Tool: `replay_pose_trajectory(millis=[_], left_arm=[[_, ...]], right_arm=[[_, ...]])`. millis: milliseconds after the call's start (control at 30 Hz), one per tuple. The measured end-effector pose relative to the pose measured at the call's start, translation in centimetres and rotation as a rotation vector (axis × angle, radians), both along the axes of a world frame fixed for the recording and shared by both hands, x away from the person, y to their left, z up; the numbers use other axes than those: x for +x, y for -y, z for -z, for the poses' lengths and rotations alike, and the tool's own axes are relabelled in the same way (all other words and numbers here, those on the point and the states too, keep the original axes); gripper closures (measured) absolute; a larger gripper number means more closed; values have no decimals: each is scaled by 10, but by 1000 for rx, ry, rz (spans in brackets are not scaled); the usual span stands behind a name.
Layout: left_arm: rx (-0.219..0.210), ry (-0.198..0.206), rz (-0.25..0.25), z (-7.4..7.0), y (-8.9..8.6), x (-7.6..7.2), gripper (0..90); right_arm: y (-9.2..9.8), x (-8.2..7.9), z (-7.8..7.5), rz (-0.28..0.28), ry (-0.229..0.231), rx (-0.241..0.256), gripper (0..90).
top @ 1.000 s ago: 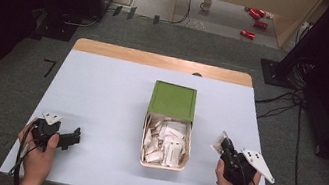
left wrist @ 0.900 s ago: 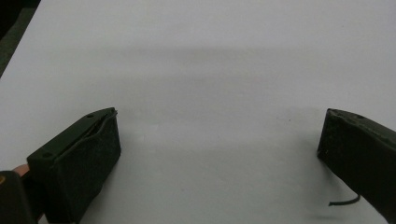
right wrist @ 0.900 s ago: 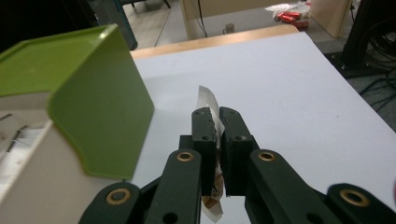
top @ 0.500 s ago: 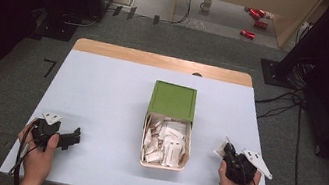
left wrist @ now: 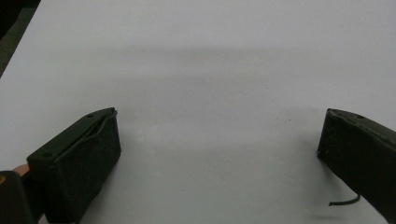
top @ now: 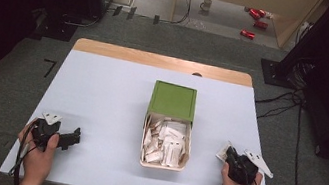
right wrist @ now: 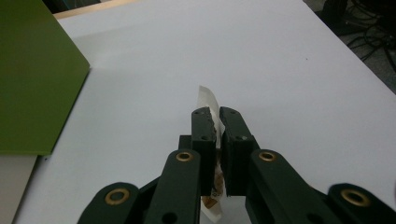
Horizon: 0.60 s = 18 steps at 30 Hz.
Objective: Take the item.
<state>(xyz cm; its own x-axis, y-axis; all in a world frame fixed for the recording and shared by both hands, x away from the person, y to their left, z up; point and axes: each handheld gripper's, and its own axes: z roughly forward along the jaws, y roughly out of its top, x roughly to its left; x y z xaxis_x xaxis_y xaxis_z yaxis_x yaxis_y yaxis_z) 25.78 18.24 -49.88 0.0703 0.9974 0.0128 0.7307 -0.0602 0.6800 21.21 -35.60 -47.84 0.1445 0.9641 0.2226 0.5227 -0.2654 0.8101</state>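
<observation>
Since a second ago, the right gripper (top: pixel 229 153) has drawn back toward the person and lowered near the table's right front corner, carrying its packet along; the left gripper (top: pixel 75 137) has stayed put near the left front corner.

In the right gripper view, the two black jaws are pinched nearly together on a small white paper packet (right wrist: pixel 208 101). The packet stands on edge between the pads, its top poking up past the jaw tips and a printed lower end showing beneath them. From the high view the same packet (top: pixel 221 153) appears as a pale sliver at the gripper's tip, just above the white table (top: pixel 101 92).

In the left gripper view, the jaws stand wide apart with nothing between them, only bare tabletop.

At the table's centre sits a cream tray (top: pixel 185 165) heaped with similar white packets (top: pixel 167 141), its far end covered by a green lid (top: pixel 173 100). The held packet is well apart from the tray, to its right.

The packet looks light, thin and floppy, likely to bend or slide if gripped at a corner. The present hold, across the flat middle, seems the safest, with only light pressure needed; squeezing harder might crush its contents.
</observation>
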Motion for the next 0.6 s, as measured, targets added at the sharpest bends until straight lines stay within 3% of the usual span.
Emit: replay_pose_trajectory(millis=[600], left_arm=[[0, 0, 0, 0, 0, 0, 0]], right_arm=[[11, 3, 8, -1, -36, -9, 774]])
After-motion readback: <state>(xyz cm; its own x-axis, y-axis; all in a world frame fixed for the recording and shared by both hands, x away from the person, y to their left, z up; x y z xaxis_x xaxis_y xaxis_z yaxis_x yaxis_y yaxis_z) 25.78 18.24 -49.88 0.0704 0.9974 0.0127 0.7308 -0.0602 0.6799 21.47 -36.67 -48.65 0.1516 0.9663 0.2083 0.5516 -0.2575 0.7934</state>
